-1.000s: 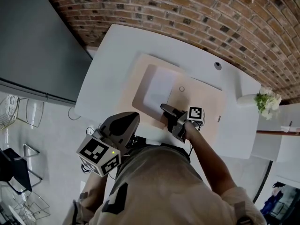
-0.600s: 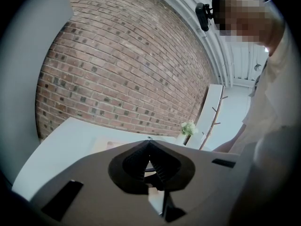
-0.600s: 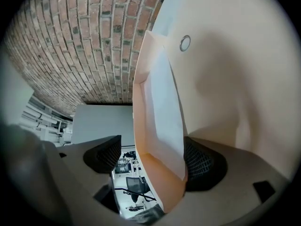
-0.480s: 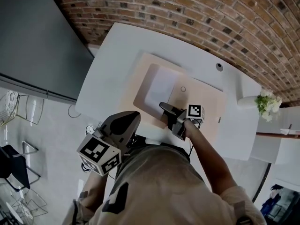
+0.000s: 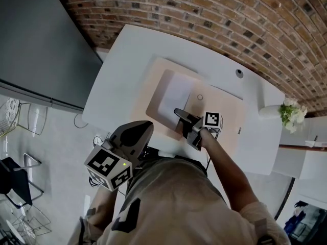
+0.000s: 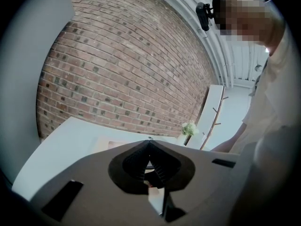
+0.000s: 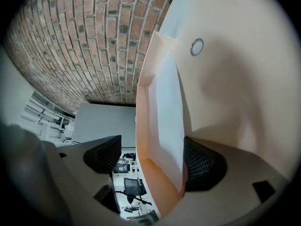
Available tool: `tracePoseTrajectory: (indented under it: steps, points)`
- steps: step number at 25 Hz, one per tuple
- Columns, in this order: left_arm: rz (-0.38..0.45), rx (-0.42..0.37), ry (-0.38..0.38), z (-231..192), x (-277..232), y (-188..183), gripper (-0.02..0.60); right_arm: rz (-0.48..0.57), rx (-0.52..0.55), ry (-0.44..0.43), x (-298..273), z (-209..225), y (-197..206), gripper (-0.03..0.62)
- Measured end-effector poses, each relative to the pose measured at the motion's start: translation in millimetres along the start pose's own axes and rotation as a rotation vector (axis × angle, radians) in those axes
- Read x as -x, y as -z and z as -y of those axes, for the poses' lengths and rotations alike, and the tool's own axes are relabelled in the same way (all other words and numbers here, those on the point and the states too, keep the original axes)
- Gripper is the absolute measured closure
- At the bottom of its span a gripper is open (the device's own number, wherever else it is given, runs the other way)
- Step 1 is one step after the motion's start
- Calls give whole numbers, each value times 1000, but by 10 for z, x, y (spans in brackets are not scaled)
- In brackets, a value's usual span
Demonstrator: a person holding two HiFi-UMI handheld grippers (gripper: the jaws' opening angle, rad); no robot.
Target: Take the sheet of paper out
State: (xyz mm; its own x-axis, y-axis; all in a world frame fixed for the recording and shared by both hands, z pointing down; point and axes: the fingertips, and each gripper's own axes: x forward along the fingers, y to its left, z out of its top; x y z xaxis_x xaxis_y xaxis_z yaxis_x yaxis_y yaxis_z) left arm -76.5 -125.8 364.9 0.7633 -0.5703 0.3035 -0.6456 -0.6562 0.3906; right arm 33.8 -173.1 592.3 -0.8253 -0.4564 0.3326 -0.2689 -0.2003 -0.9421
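Note:
A beige envelope [image 5: 219, 114] lies flat on the white table [image 5: 115, 80], with a small ring fastener [image 5: 200, 97] on its face. A white sheet of paper [image 5: 175, 97] shows at its open left side. My right gripper [image 5: 180, 117] is at the envelope's near edge. In the right gripper view it [image 7: 150, 157] is open, and the envelope's lifted edge [image 7: 148, 126] and the paper [image 7: 169, 112] stand between the jaws, against the right pad [image 7: 202, 164]. My left gripper [image 5: 145, 129] hangs off the table by my body, its jaws [image 6: 149, 149] shut on nothing.
A white vase of flowers [image 5: 288, 111] stands at the table's right end, and a small round dark fitting [image 5: 237, 72] sits near the back edge. A brick wall [image 5: 214, 14] runs behind the table. A dark panel [image 5: 41, 45] and chairs [image 5: 15, 188] are to the left.
My right gripper has edged slightly forward along the envelope's near edge. The left gripper has stayed where it was.

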Motion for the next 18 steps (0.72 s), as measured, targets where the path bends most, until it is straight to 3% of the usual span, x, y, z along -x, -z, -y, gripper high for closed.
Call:
tracePoseTrajectory:
  steps: [5,18]
  points:
    - [-5,11,-6,-15,8,6,568,-8,25,-27,-41,-35,-7,198]
    - [1,-1,-9,-48,10,-20,568,17,68,27,-92,-4,-98,200]
